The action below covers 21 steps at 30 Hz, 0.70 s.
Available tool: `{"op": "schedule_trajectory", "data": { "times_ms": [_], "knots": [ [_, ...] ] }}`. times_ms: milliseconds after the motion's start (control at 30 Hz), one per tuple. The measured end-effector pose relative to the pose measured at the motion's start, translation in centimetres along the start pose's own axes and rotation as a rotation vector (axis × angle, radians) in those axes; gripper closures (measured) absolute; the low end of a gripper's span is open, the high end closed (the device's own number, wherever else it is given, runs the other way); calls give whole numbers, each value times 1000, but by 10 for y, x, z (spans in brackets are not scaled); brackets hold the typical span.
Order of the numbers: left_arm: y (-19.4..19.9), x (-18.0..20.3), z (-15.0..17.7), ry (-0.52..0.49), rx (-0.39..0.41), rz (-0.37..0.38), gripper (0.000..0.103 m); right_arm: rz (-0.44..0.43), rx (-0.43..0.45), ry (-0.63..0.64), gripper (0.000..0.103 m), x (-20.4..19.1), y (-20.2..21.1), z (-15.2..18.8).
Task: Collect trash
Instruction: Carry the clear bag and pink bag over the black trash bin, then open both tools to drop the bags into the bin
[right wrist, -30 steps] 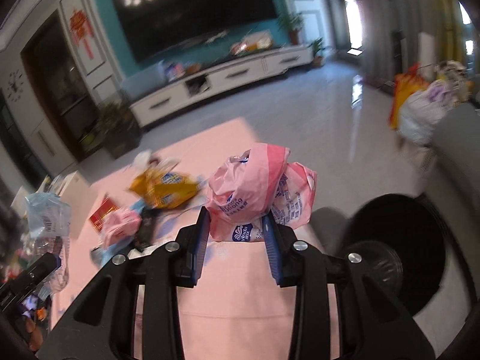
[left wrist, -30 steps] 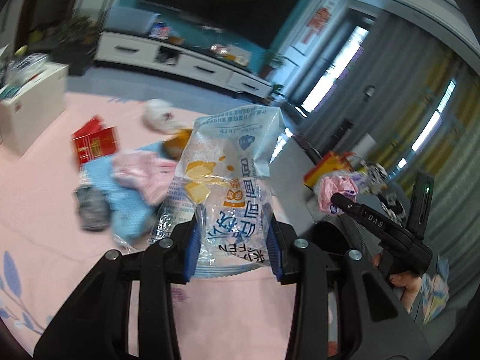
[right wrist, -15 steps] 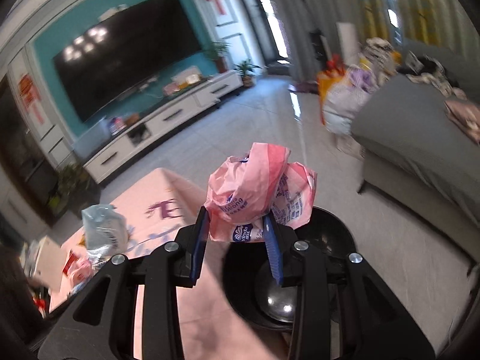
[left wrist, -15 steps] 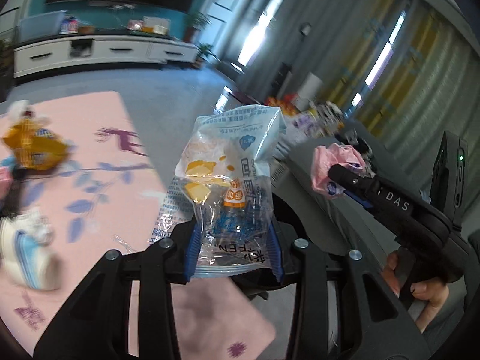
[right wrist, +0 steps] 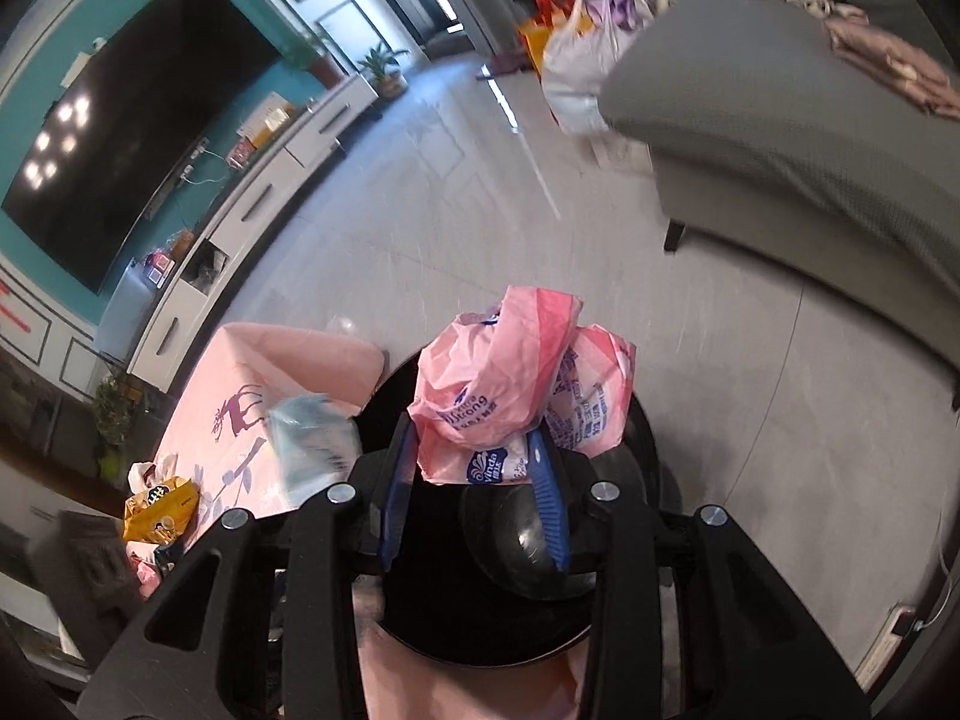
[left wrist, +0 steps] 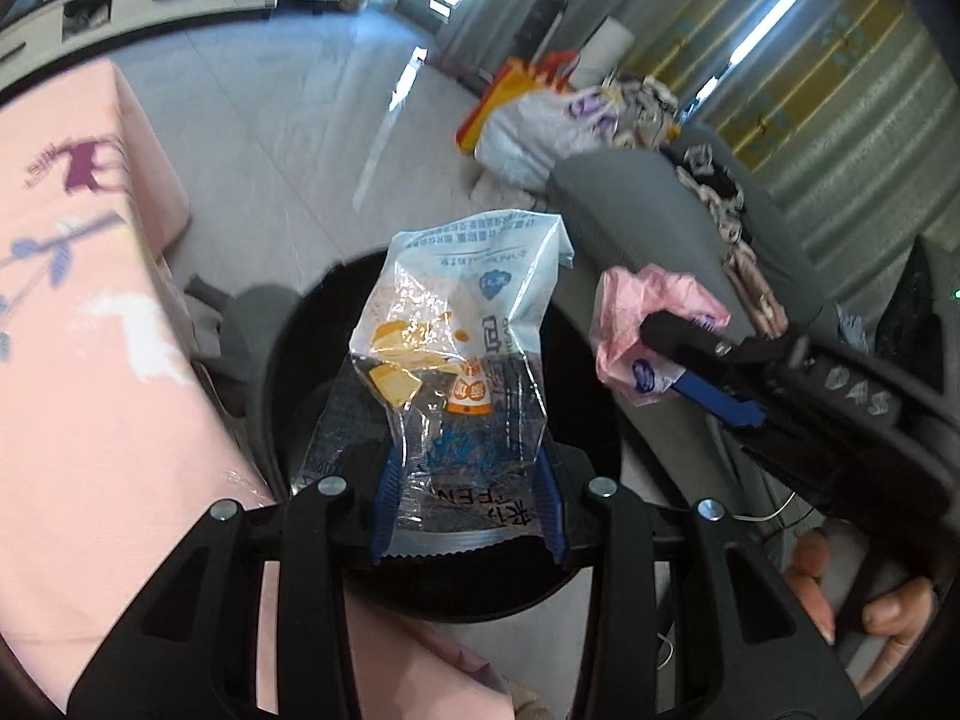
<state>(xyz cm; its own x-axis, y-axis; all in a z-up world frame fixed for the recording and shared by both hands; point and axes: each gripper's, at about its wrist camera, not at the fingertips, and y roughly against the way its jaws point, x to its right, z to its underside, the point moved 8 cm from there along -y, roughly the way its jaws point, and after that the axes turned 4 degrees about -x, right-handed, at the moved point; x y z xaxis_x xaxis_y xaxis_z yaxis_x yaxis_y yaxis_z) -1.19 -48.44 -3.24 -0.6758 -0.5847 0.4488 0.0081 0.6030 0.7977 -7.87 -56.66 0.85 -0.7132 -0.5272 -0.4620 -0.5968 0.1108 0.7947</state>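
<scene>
Pink wrapper (right wrist: 516,384) clamped in right hand-held gripper (right wrist: 474,510), clear snack bag (left wrist: 456,372) in left hand-held gripper (left wrist: 468,504), above black bin (right wrist: 600,618).

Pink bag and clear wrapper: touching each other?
Apart. The left wrist view shows dark bin between the clear wrapper and the pink bag.

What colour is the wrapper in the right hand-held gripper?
Pink wrapper with blue print, clearest in the right wrist view.
</scene>
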Motion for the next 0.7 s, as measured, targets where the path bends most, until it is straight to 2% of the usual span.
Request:
{"op": "schedule_trajectory", "data": {
  "times_ms": [100, 267, 367, 400, 533, 700],
  "knots": [
    [-20, 0, 2, -8, -45, -13, 64, -1, -29, -29, 64, -2, -13, 2],
    [-28, 2, -3, -31, -54, -21, 60, 6, -61, -68, 62, 0, -27, 4],
    [-28, 6, -7, -48, -46, -19, 45, 12, -85, -81, 59, -2, -32, 8],
    [-27, 7, -7, -52, -40, -19, 36, 15, -86, -82, 54, -3, -32, 9],
    [-8, 5, -4, -51, -10, -11, 19, 28, -45, -62, 32, -9, -22, 5],
    [24, -6, 1, -28, 36, -6, 13, 24, 13, -35, 24, -21, -7, 2]
  ]
}}
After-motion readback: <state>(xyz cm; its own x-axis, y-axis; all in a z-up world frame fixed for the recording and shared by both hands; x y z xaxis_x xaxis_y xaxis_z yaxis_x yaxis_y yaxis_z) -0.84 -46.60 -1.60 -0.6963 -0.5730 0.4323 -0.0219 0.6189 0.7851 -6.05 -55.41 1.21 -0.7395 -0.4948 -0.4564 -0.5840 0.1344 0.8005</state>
